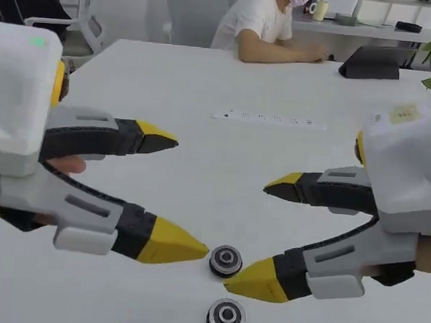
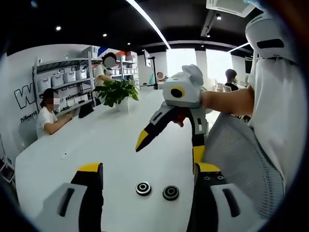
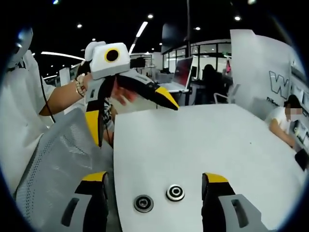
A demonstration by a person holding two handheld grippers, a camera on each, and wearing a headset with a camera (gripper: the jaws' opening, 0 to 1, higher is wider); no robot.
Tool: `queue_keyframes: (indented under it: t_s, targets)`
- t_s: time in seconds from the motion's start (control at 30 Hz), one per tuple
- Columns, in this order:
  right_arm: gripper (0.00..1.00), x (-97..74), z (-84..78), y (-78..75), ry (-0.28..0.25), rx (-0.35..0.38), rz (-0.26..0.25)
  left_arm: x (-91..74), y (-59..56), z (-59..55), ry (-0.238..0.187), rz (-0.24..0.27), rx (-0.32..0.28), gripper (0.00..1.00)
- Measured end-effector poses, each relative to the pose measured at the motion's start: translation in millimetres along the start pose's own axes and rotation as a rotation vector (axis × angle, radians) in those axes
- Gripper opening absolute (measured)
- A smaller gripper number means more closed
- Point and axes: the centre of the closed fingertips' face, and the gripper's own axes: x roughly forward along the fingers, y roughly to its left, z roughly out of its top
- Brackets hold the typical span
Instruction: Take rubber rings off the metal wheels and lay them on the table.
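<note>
Head view: a white tabletop (image 1: 205,81) is stretching away. The left tongs (image 1: 192,196) are reaching in from the left and the right tongs (image 1: 245,230) from the right, both with yellow-tipped jaws spread wide and gripping nothing. A wheel (image 1: 226,260) is lying flat on the tabletop between the two lower jaw tips, just beside them; whether either tip is touching it cannot be told. A second wheel (image 1: 226,318) is lying near it, closer to the camera. Each is wearing a dark ring around its rim. A person (image 1: 259,26) in a white shirt is sitting at the far side.

Left gripper view: the left tongs (image 2: 149,169) are rising from the bottom, released. Both wheels (image 2: 143,188) are lying side by side, slightly apart, between the jaws. The right tongs (image 2: 168,154) are hanging above them, jaws parted. A plant (image 2: 118,92) is standing farther along the tabletop.

Right gripper view: the right tongs (image 3: 154,178) are standing spread, with the two wheels (image 3: 175,192) lying between the jaws near the tabletop's edge. The left tongs (image 3: 137,124) are hovering beyond, splayed wide. A mesh chair (image 3: 58,159) is sitting just beside the edge.
</note>
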Motion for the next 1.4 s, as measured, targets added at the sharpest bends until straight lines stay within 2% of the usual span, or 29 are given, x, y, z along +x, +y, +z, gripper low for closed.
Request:
queue_keyframes:
  t_s: [0.17,0.27,0.43,0.6,0.7,0.73,0.83,0.87,0.9,0.93,1.0,1.07,1.17,1.23,1.3,1.4]
  targets:
    - [0.67,6.7,-17.7,2.2,-0.008,0.036,0.025,17.1,-11.4,4.6,-0.024,-0.058,0.028,0.67]
    - [0.62,8.5,-33.6,3.4,0.013,0.070,0.048,27.9,-13.3,3.9,-0.029,-0.068,0.026,0.68]
    - [0.55,11.5,-50.4,5.1,0.047,0.083,0.069,44.5,-12.6,-2.1,-0.034,-0.084,0.029,0.66]
    - [0.49,18.1,-63.7,8.2,0.076,0.083,0.095,58.2,-9.2,-18.7,-0.028,-0.083,0.003,0.62]
    - [0.44,22.3,-73.5,10.5,0.097,0.093,0.111,63.0,-6.9,-34.9,-0.008,-0.070,-0.017,0.57]
    - [0.43,23.3,-76.1,10.8,0.103,0.097,0.113,63.8,-7.2,-39.0,-0.010,-0.068,-0.032,0.55]
    - [0.40,26.6,-81.3,11.4,0.109,0.119,0.113,65.4,-11.5,-52.5,-0.026,-0.074,-0.147,0.51]
    - [0.40,28.1,-83.5,11.3,0.111,0.129,0.111,65.6,-12.8,-59.5,-0.016,-0.081,-0.156,0.50]
    - [0.40,29.2,-84.7,11.5,0.113,0.135,0.109,65.8,-14.5,-63.9,0.002,-0.093,-0.149,0.48]
    - [0.39,30.8,-86.4,12.2,0.115,0.141,0.110,65.2,-16.1,-70.6,0.033,-0.106,-0.117,0.46]
    - [0.38,33.5,-90.4,14.9,0.127,0.138,0.114,66.2,-15.5,-74.0,0.027,-0.094,-0.120,0.44]
    - [0.36,35.1,-95.3,15.9,0.147,0.124,0.111,67.5,-17.7,-80.2,0.044,-0.107,-0.141,0.44]
    - [0.36,38.5,-102.6,21.3,0.173,0.116,0.128,70.1,-22.6,-86.6,0.062,-0.120,-0.123,0.41]
    - [0.34,41.0,-107.1,25.8,0.194,0.096,0.141,71.7,-31.9,-96.5,0.106,-0.159,-0.103,0.38]
    - [0.33,41.9,-108.6,25.7,0.202,0.075,0.135,72.6,-37.1,-102.7,0.132,-0.180,-0.077,0.35]
    - [0.32,42.8,-108.4,24.6,0.199,0.068,0.131,75.1,-42.9,-109.0,0.150,-0.197,-0.060,0.31]
